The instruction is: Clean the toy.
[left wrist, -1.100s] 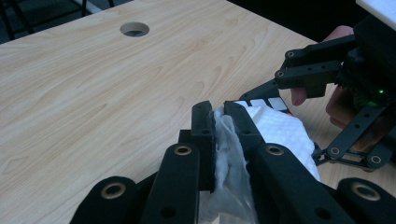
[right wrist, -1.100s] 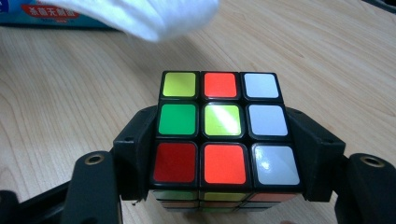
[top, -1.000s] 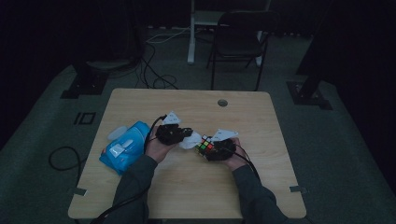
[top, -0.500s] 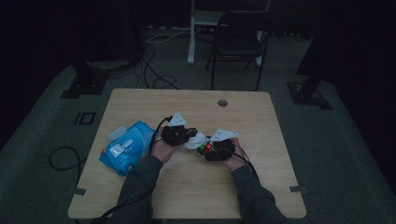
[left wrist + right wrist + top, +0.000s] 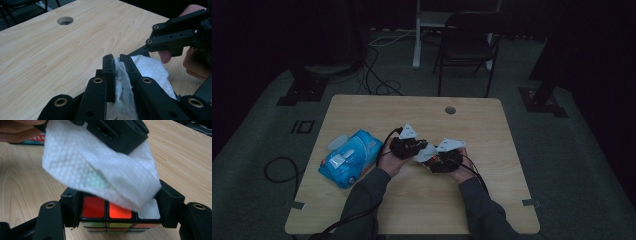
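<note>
A colour cube (image 5: 110, 213) with red, orange and white top tiles is clamped between the jaws of my right gripper (image 5: 120, 206), just above the table. My left gripper (image 5: 117, 58) is shut on a white wet wipe (image 5: 150, 70). The wipe (image 5: 100, 170) drapes over the cube's top face, and the left gripper (image 5: 117, 135) holds it from above. In the high view, the left gripper (image 5: 409, 147) and right gripper (image 5: 444, 159) meet at the table's middle, with the wipe (image 5: 424, 152) between them.
A blue pack of wipes (image 5: 349, 157) lies on the left part of the wooden table (image 5: 362, 115). A round cable hole (image 5: 450, 110) is near the far edge. A chair (image 5: 467, 45) stands beyond the table.
My left gripper has moved right toward the right gripper with the wipe, which now covers the cube's top. The right hand has stayed still.
</note>
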Available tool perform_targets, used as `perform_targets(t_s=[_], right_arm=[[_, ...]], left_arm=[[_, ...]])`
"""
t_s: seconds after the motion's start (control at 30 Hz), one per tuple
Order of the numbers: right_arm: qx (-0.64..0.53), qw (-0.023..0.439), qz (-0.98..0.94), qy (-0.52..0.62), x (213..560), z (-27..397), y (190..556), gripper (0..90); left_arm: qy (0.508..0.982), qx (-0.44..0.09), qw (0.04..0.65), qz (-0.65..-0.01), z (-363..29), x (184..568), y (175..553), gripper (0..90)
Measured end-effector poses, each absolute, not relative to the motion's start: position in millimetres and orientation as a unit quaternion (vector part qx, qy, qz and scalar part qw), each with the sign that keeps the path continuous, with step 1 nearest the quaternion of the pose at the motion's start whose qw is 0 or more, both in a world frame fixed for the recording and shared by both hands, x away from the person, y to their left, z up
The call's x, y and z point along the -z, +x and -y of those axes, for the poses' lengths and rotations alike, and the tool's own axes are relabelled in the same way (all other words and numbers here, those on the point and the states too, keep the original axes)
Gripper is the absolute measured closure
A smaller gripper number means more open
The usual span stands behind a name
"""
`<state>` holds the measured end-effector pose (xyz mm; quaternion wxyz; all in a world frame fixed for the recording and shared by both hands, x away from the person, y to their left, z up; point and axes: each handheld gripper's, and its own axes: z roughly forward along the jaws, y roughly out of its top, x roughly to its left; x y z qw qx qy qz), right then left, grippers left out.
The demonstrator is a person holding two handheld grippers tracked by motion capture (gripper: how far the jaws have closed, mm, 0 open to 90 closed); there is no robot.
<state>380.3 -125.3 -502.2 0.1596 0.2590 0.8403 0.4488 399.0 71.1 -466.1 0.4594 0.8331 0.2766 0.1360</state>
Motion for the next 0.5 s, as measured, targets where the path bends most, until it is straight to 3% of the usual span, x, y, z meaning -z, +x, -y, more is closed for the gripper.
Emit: perform_targets(t_s=[0.5], right_arm=[[-0.451,0.163,-0.838,0.260,499.9,127.1,379.5,34.2]], left_arm=[[0.845,-0.140,0.450,-0.251,-60.4,464.0,392.6,84.8]])
